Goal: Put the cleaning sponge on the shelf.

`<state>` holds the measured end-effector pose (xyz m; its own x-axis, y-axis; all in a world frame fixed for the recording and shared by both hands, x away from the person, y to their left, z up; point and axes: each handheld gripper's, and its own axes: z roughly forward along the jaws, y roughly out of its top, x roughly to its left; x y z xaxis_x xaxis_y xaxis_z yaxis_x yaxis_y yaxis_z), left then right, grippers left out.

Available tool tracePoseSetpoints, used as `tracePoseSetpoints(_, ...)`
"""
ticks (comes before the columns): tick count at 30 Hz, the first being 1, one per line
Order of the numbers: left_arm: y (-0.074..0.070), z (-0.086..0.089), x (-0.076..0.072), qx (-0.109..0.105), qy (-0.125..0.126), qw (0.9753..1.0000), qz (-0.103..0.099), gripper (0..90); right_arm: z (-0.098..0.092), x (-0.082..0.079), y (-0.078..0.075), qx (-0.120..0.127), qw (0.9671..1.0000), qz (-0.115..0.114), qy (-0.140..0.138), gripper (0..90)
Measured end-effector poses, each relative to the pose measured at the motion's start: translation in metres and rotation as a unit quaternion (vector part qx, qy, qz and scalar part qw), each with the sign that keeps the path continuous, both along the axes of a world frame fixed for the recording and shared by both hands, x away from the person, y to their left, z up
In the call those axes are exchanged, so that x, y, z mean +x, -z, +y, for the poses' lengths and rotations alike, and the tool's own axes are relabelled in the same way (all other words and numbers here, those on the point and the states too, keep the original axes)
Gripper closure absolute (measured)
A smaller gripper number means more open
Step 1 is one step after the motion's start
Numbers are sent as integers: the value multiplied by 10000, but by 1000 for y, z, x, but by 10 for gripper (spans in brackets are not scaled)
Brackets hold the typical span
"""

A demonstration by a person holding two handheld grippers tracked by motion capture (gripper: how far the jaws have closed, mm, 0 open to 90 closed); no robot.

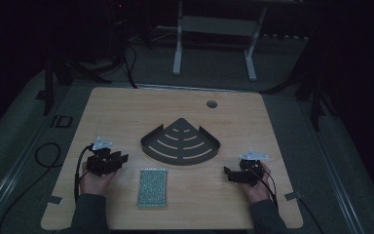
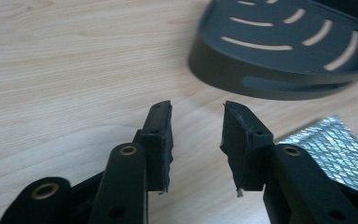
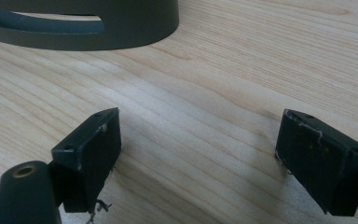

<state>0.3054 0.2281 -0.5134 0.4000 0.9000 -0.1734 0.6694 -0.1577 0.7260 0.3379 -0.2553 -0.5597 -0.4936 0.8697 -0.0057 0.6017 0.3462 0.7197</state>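
A dark grey fan-shaped corner shelf (image 1: 181,142) with curved slots lies flat at the middle of the wooden table (image 1: 126,107). In front of it lies a shiny silver-green rectangular sponge pad (image 1: 152,187). My left gripper (image 1: 119,159) rests left of the pad, held by a hand, open and empty. In the left gripper view the jaws stand a little apart over bare wood, with the shelf (image 2: 284,51) ahead and the pad (image 2: 328,149) to the right. My right gripper (image 1: 229,173) sits right of the pad, wide open and empty, with the shelf's wall (image 3: 79,25) ahead.
A round cable hole (image 1: 212,104) sits near the table's far edge. Cables trail from both grippers off the table sides. Tape marks (image 1: 292,196) lie at the near corners. A white desk frame (image 1: 214,44) and dark tripod legs stand on the floor beyond.
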Motion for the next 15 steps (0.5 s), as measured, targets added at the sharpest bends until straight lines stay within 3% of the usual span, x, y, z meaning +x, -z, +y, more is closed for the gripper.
tracePoseSetpoints(4, -2, -4, -4, 32, 101, 9999, -68, 664, 0, 0, 0, -1, 10000, -3, -6, 137)
tracePoseSetpoints(6, -7, -16, -13, 170, 312, 9990, -253, 708, 0, 0, 0, -2, 10000, -4, -9, 137)
tracePoseSetpoints(10, -12, -26, -20, -61, 534, 9985, -140, 808, 0, 0, 0, -6, 10000, -6, -14, 137)
tracePoseSetpoints(12, -14, -31, -24, -76, 619, 9980, -45, 880, 0, 0, 0, -6, 10000, -6, -14, 137)
tracePoseSetpoints(15, -14, -36, -28, -25, 720, 9974, 13, 899, 0, 0, 0, -8, 10000, -8, -14, 137)
